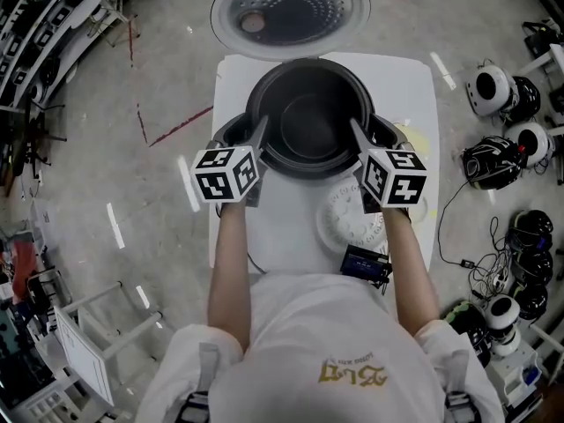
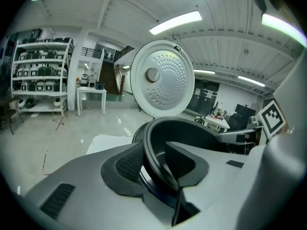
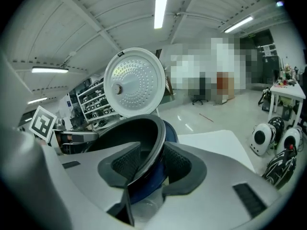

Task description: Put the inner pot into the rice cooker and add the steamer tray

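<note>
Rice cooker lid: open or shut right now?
Open. The rice cooker lid stands swung back behind the inner pot, and its perforated inner face shows in all three views.

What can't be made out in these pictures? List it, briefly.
- White disc, head view: the right hand-held gripper and arm cover its right side.
- Black device, head view: screen too small to read.
- Cooker body, head view: the pot covers it.
- Right gripper view: a mosaic patch masks the far background.
</note>
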Motion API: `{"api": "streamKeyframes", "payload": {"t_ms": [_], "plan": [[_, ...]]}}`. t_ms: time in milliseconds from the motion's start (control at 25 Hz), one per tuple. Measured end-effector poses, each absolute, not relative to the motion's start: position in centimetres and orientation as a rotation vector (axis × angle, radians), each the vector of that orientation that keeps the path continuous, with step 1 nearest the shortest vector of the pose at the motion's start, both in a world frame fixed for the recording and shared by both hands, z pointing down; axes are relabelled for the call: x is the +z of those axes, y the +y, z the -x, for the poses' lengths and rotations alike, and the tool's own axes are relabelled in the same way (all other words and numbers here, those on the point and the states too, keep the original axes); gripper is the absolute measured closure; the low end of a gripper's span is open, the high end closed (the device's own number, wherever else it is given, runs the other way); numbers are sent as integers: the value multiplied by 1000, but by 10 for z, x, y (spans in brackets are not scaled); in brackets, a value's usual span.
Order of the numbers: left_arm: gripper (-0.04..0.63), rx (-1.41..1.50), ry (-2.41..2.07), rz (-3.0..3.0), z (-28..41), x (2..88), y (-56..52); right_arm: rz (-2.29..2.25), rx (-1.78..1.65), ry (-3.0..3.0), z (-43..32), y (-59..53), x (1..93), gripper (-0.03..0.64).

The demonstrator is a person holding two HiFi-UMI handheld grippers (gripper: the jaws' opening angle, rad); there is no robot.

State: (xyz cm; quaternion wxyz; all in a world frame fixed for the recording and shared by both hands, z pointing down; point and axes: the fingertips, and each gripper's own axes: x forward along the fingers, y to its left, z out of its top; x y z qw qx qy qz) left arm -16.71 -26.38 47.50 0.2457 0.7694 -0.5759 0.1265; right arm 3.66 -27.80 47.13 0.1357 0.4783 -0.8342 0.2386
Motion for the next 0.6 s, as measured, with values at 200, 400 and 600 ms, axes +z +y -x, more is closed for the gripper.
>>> {"api": "streamKeyframes", "payload": {"t_ms": [200,400,600], "plan": [[416,321,-1637,-2123,176,463,-258,-1427,569,-2415,-45,-274,459,448],[417,284,-1632,-2141,172,458,-245,-1451,590,-2421,-56,-260,456,457],[425,242,-1618,-2181,163,444,-231,-1473,583,-2418,-66,-241,451,459]]}}
